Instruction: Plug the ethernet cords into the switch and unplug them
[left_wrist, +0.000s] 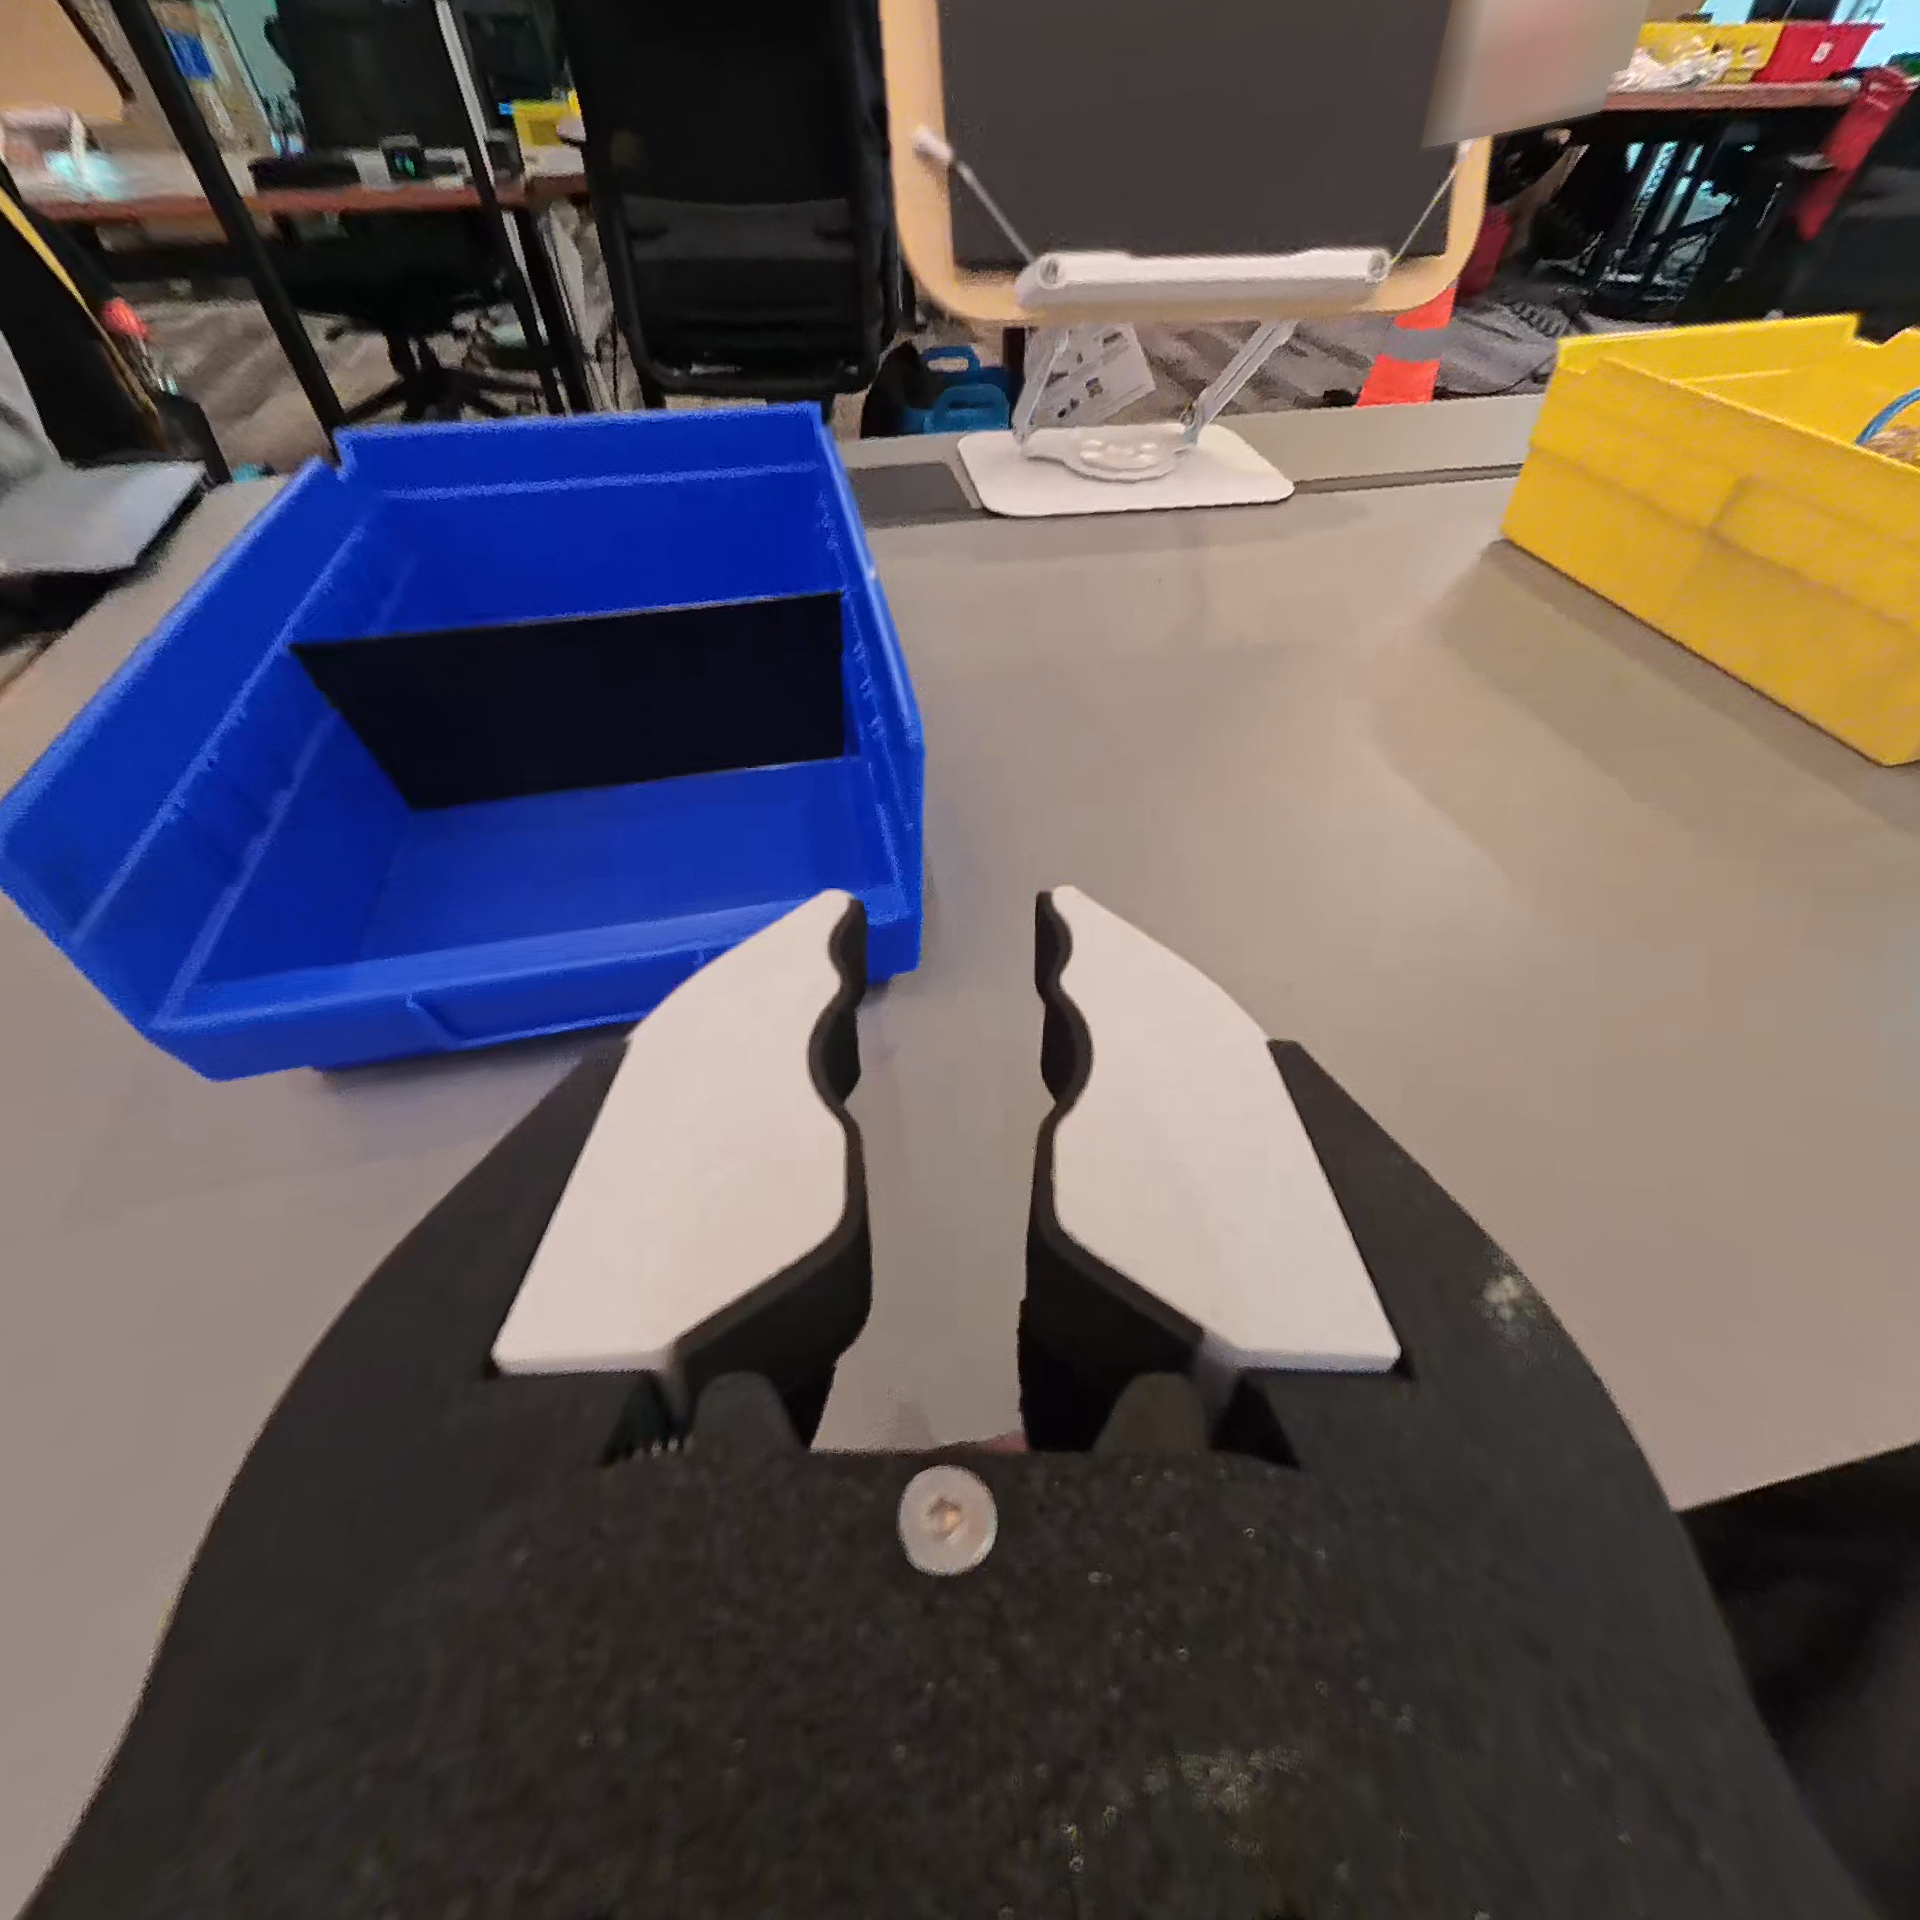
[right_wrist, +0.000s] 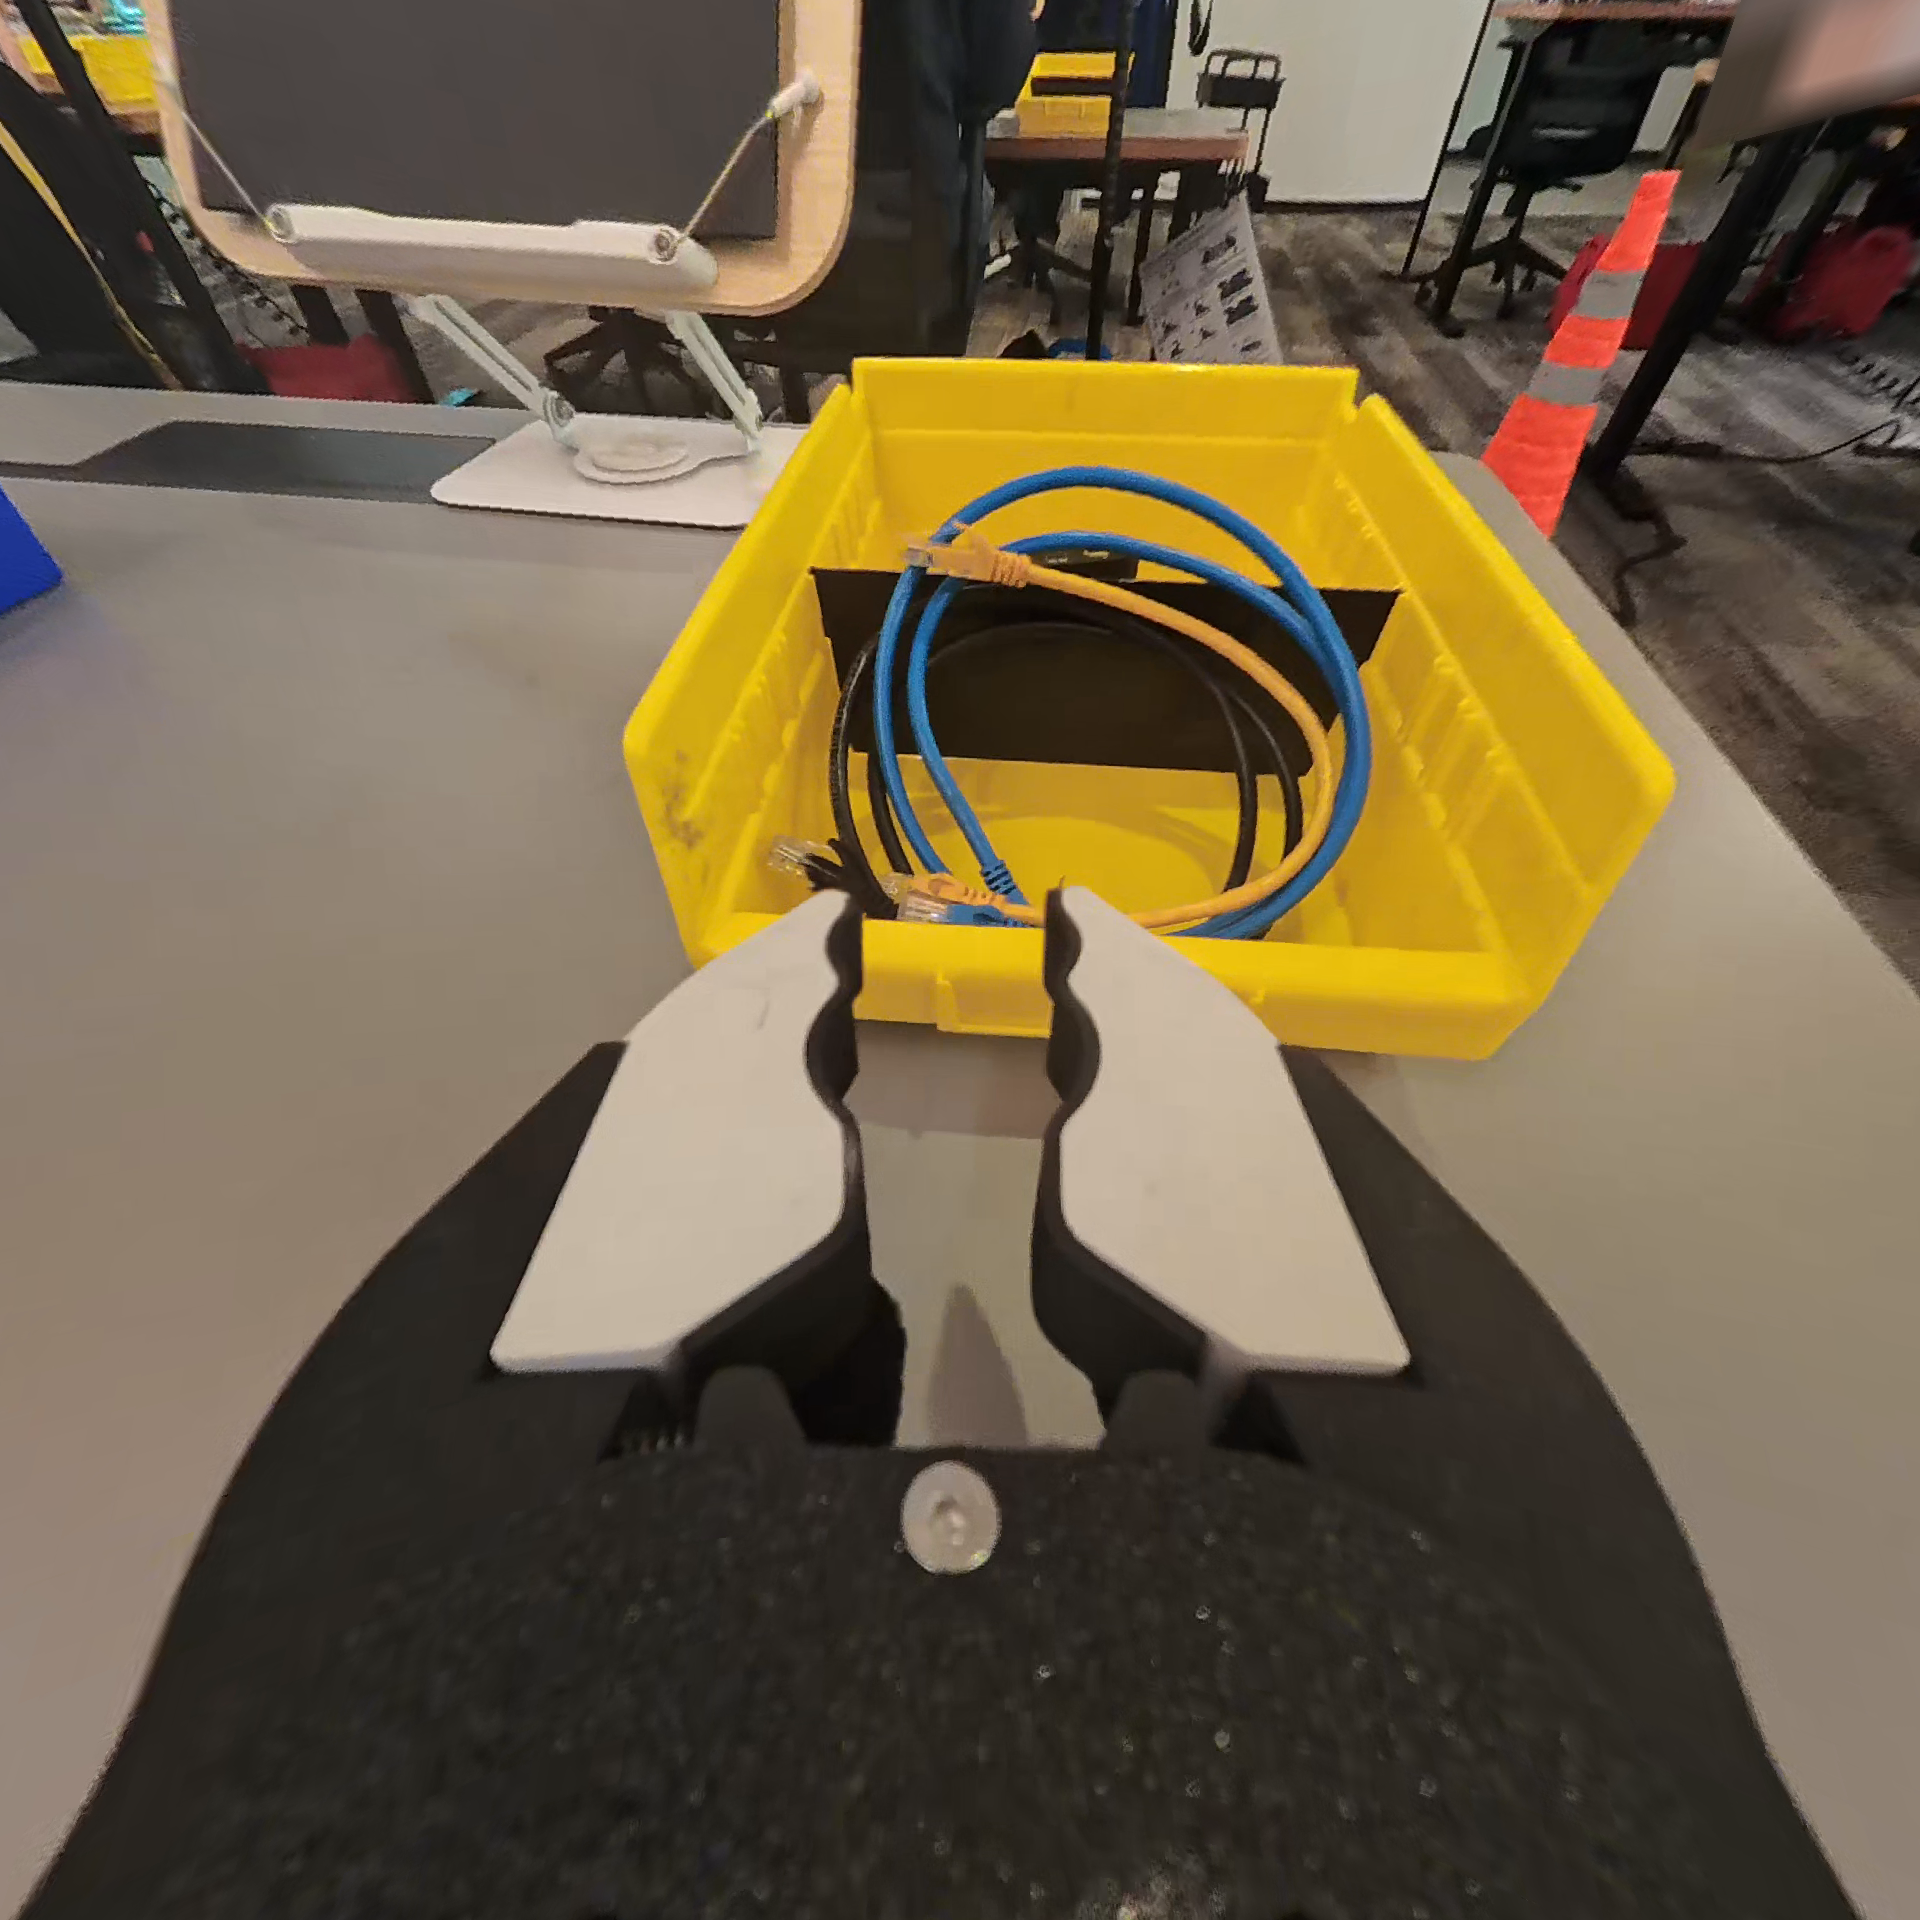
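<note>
A yellow bin (right_wrist: 1507, 769) on the grey table holds coiled ethernet cords: a blue cord (right_wrist: 1340, 665), an orange cord (right_wrist: 1299, 727) and a black cord (right_wrist: 844, 748). A small dark box (right_wrist: 1091, 564), possibly the switch, shows behind the bin's black divider (right_wrist: 1039, 717). My right gripper (right_wrist: 951, 914) is open and empty, just short of the bin's front wall. My left gripper (left_wrist: 948, 920) is open and empty over the table, beside the front right corner of a blue bin (left_wrist: 312, 831). The yellow bin also shows in the left wrist view (left_wrist: 1714, 582).
The blue bin has a black divider (left_wrist: 592, 696) and nothing else inside. A tablet on a white stand (left_wrist: 1127, 457) is at the table's far edge. Chairs, desks and an orange cone (right_wrist: 1579, 353) are beyond the table. Spacing between my two grippers at the tips: around 50 cm.
</note>
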